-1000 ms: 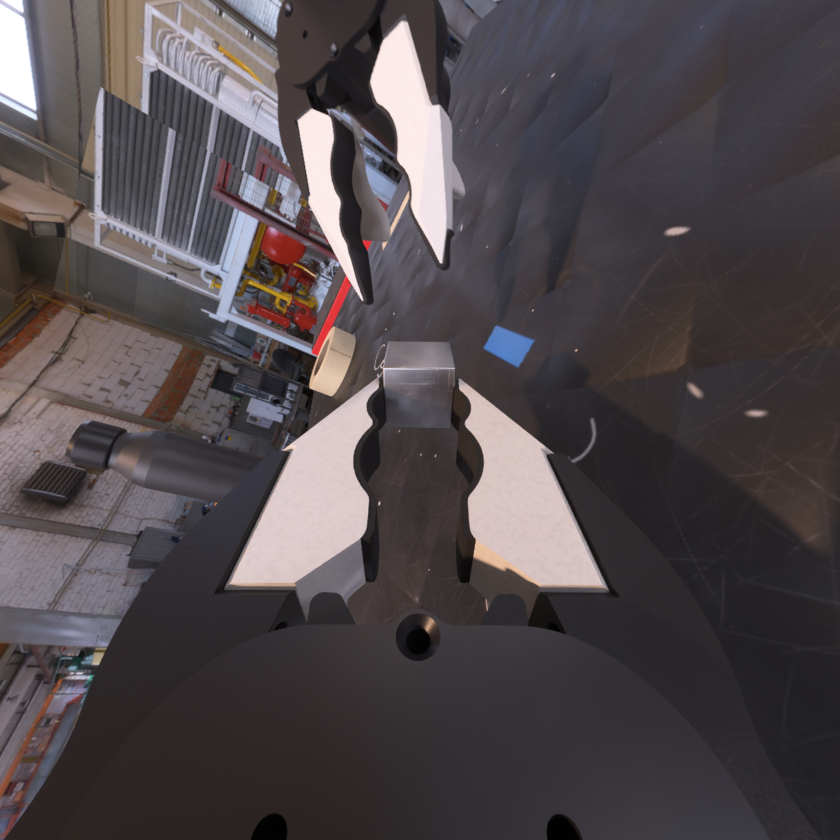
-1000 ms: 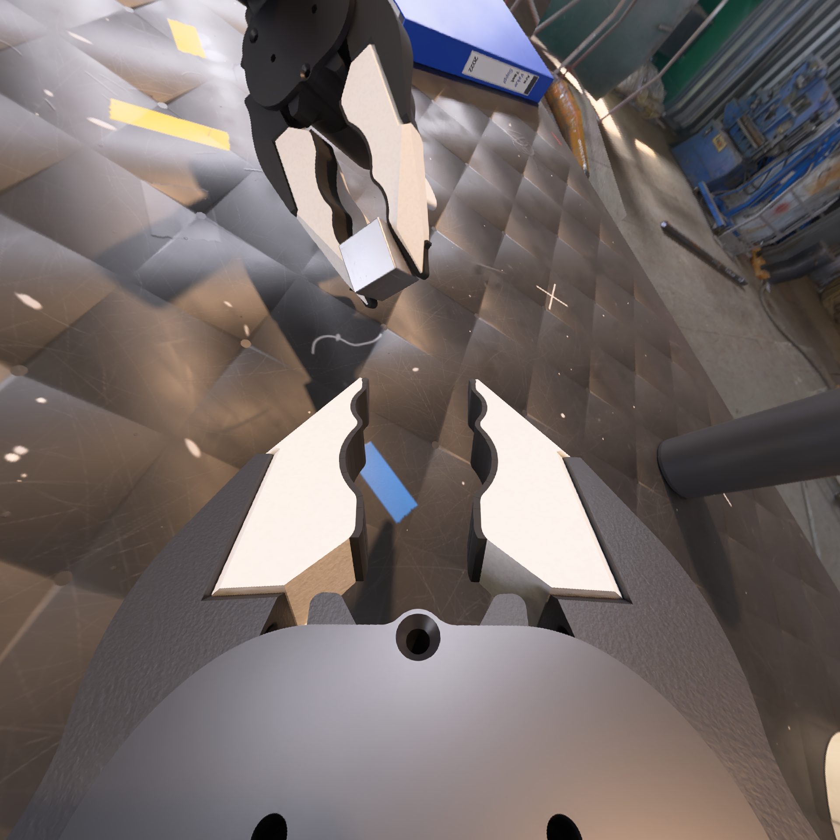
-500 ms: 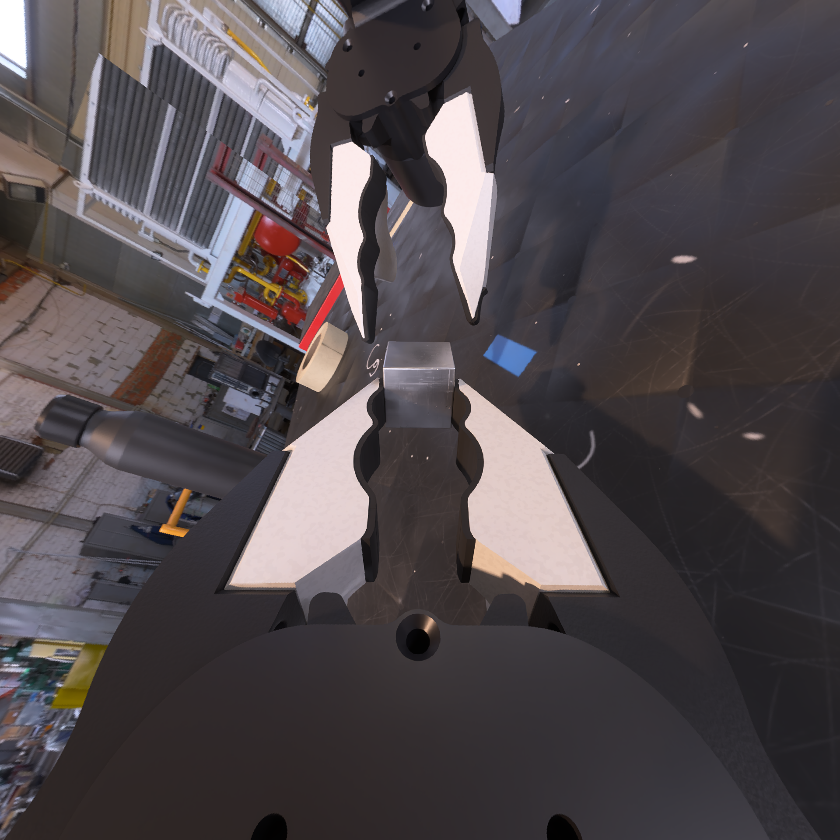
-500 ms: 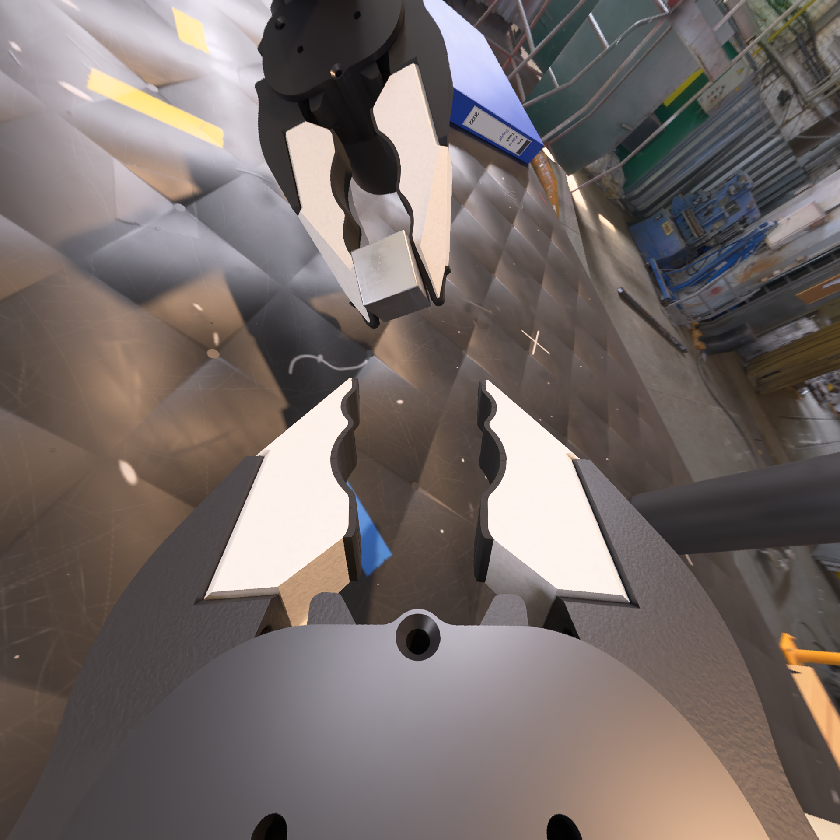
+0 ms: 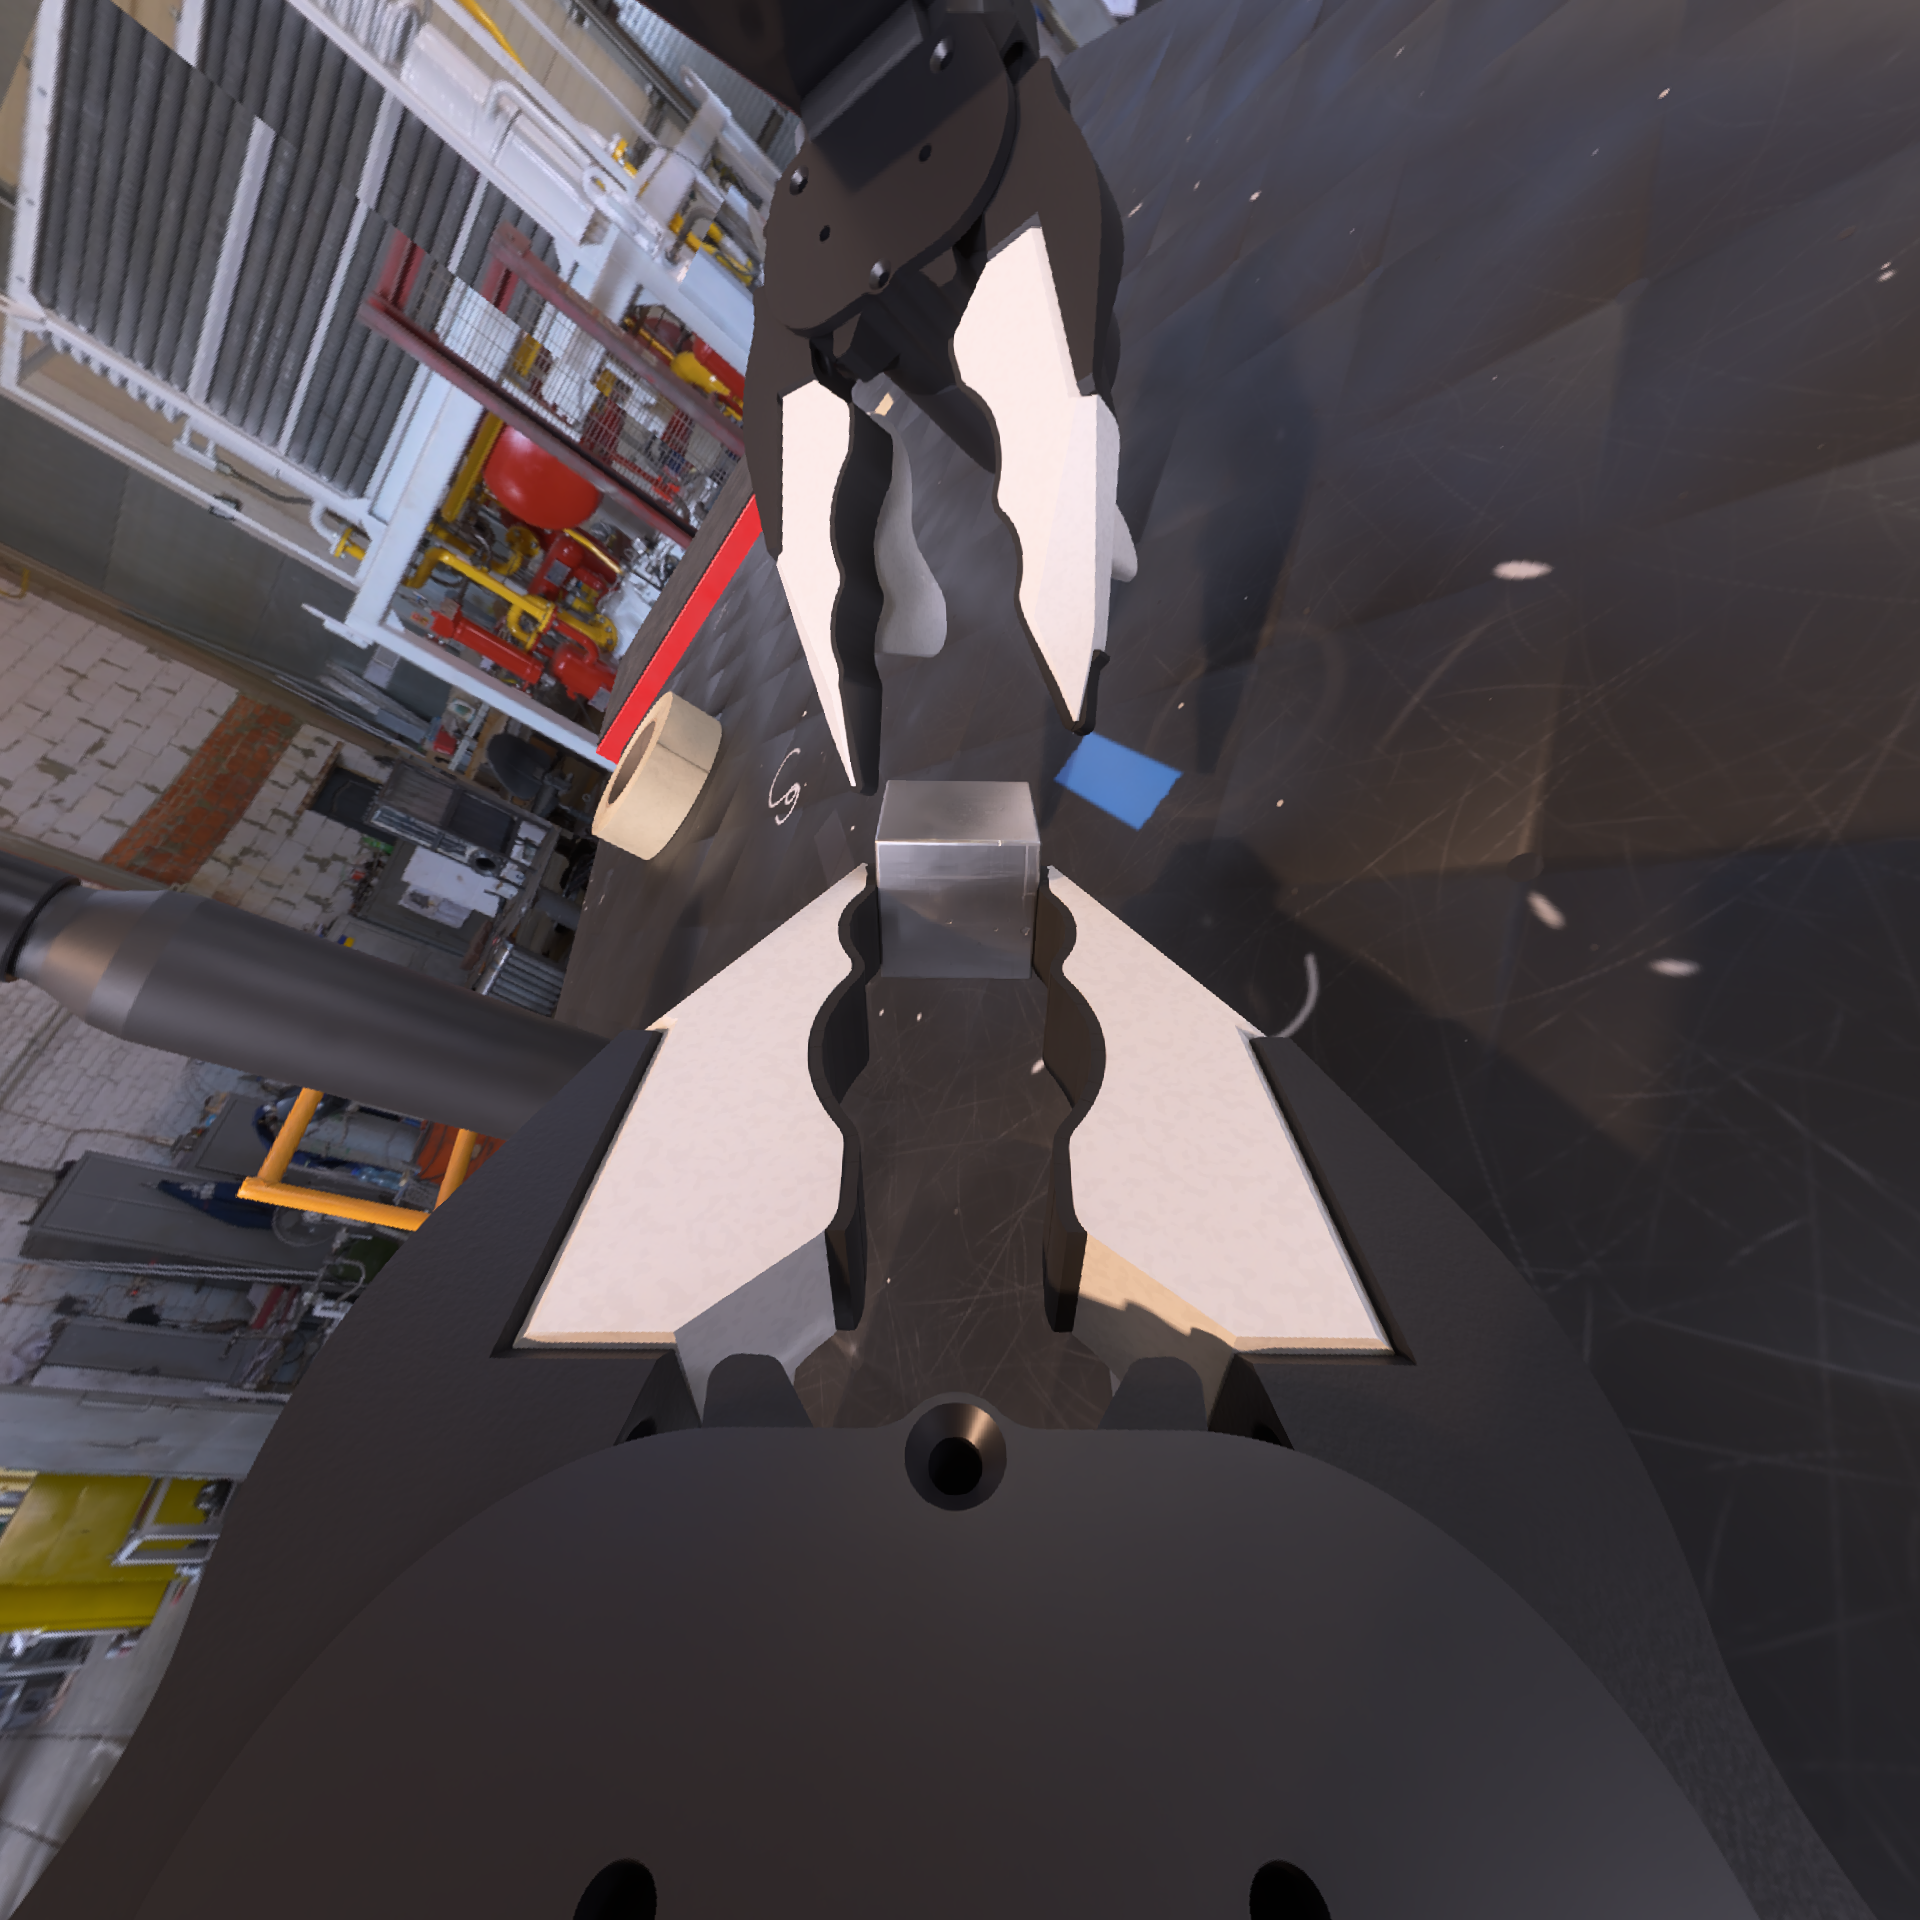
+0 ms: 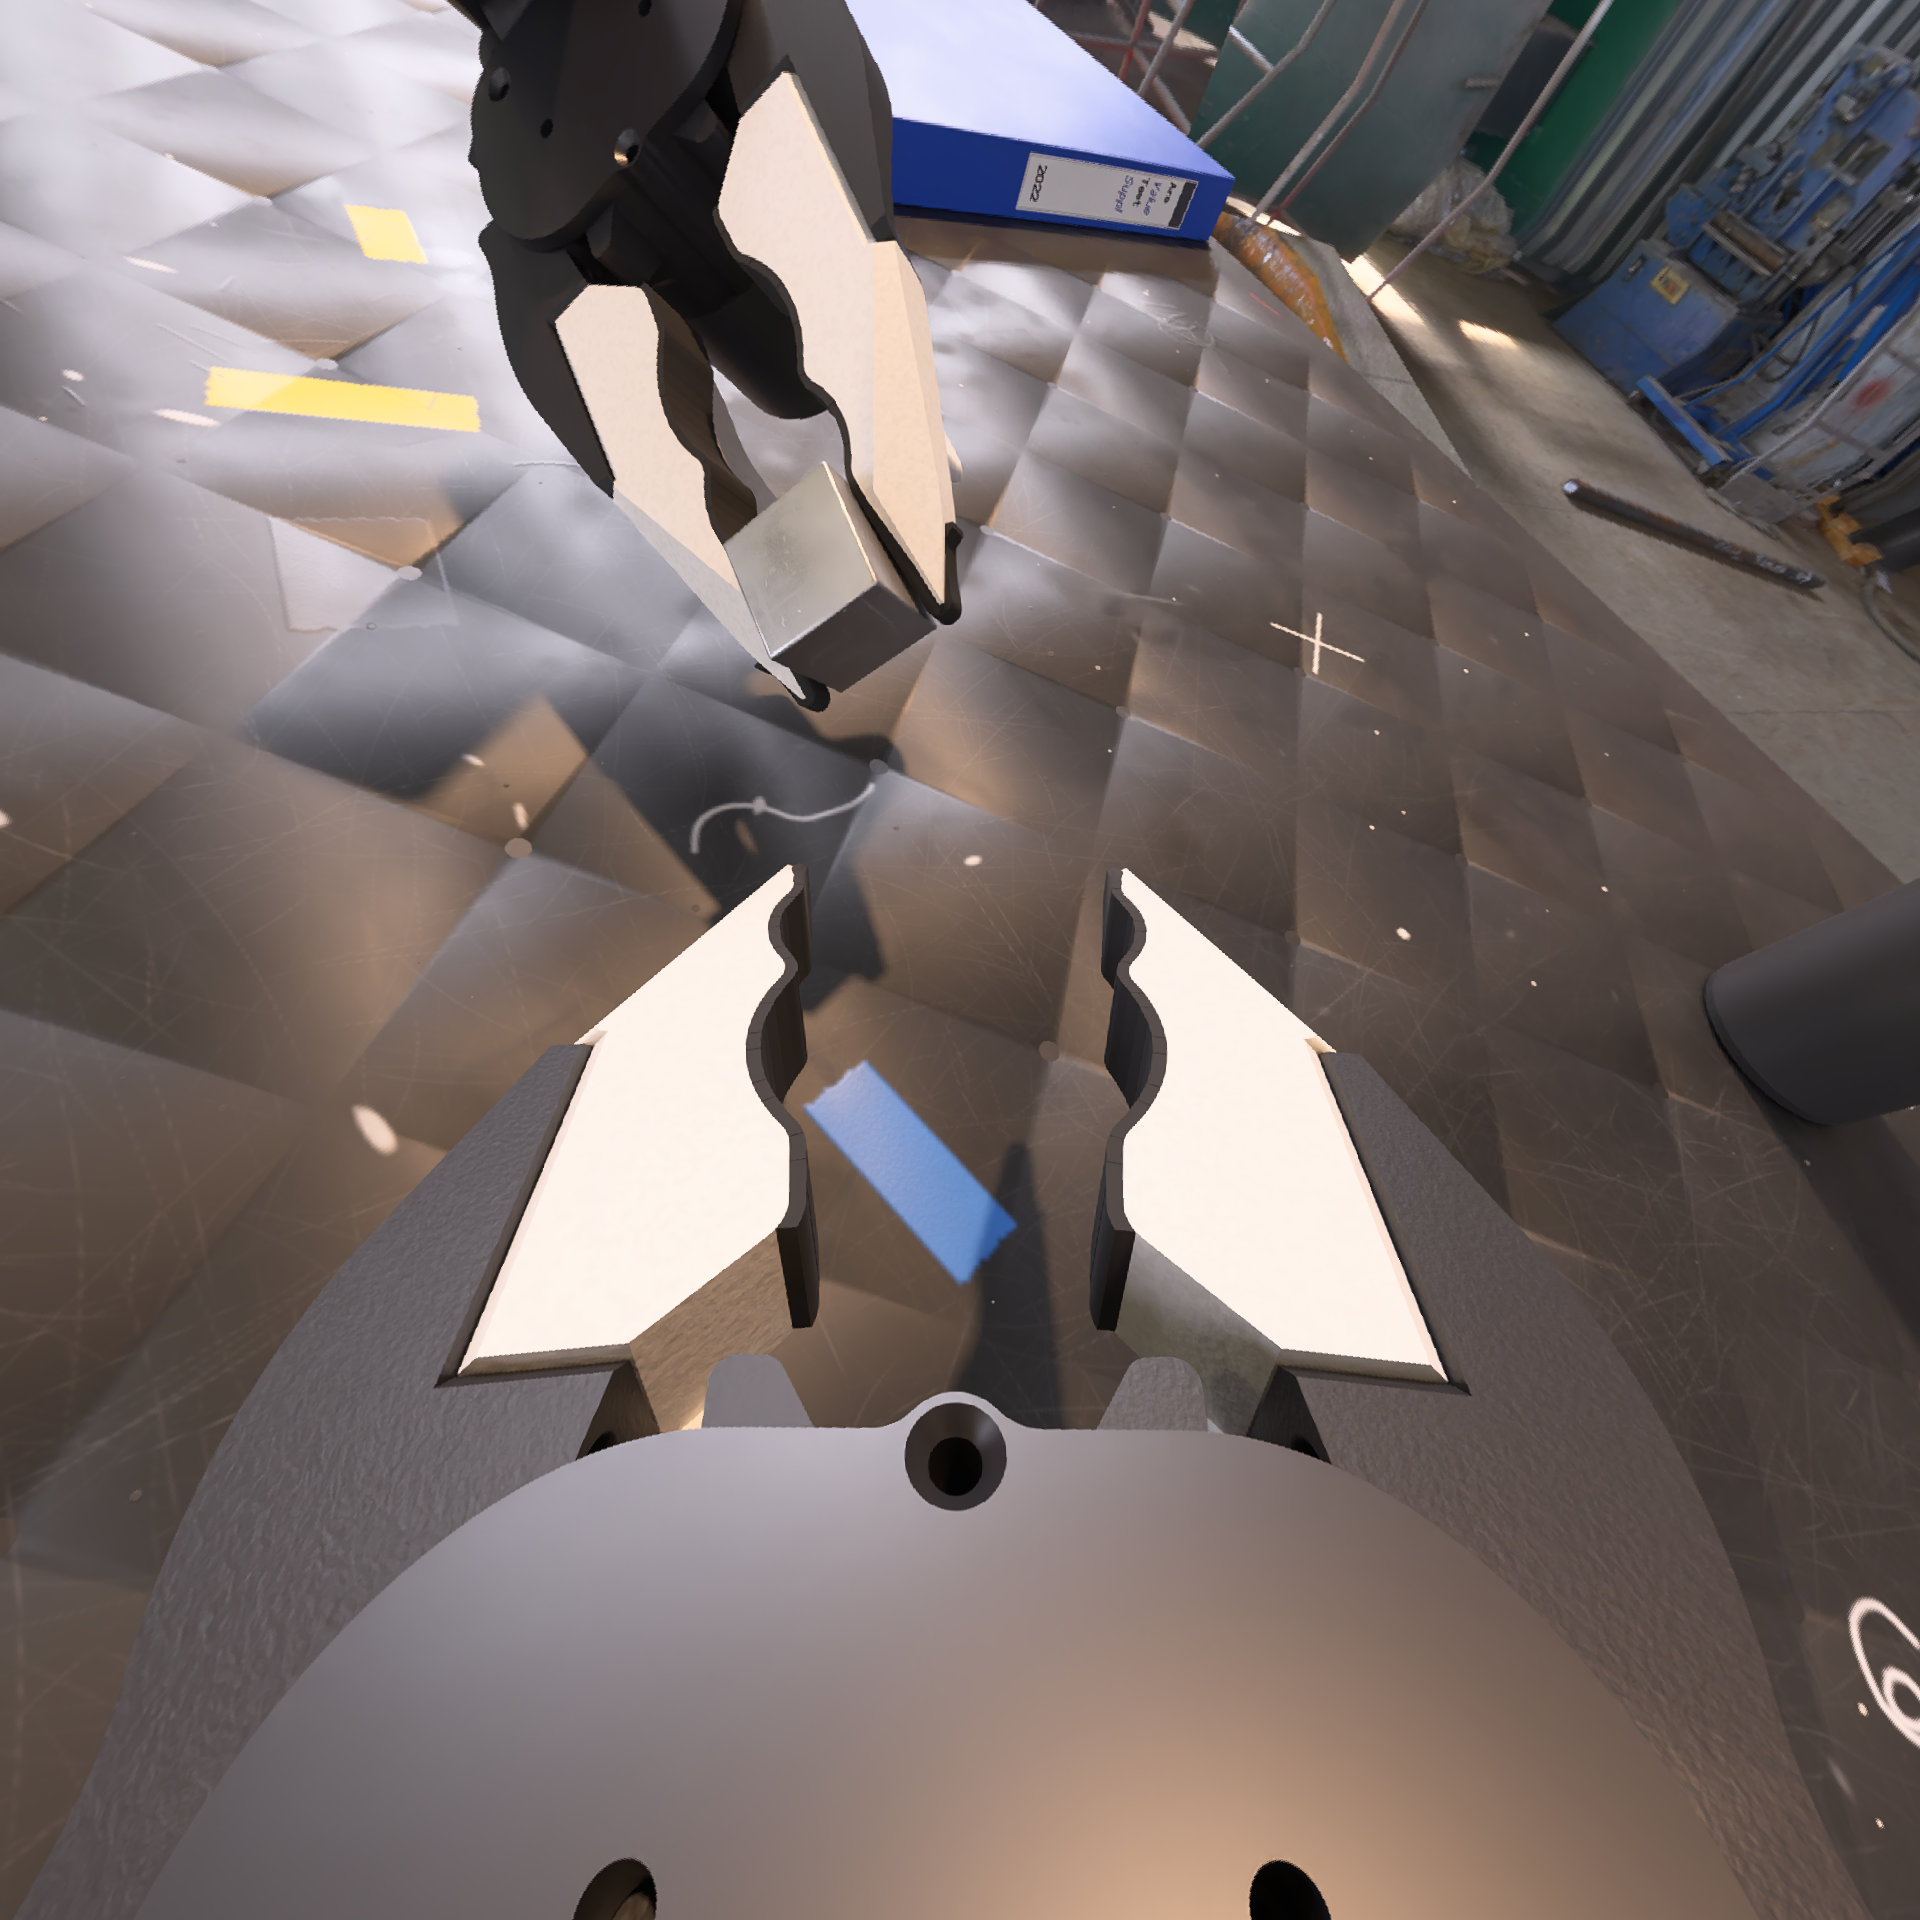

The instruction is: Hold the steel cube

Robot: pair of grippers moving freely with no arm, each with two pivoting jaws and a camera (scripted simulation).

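The steel cube is a small shiny block clamped between the tips of my left gripper, which is shut on it and holds it above the metal table. My right gripper faces it tip to tip, open and empty, its fingertips just short of the cube. In the right wrist view my right gripper is open with nothing between its fingers. The left gripper hangs ahead of it, holding the cube tilted.
A blue tape patch lies on the table under my right fingers. A roll of tape stands near the table edge. A blue binder and yellow tape strips lie farther off. A dark cylinder is at the right.
My right gripper has swung round and moved closer, so its open tips now line up just before the cube. The left gripper has kept the cube clamped.
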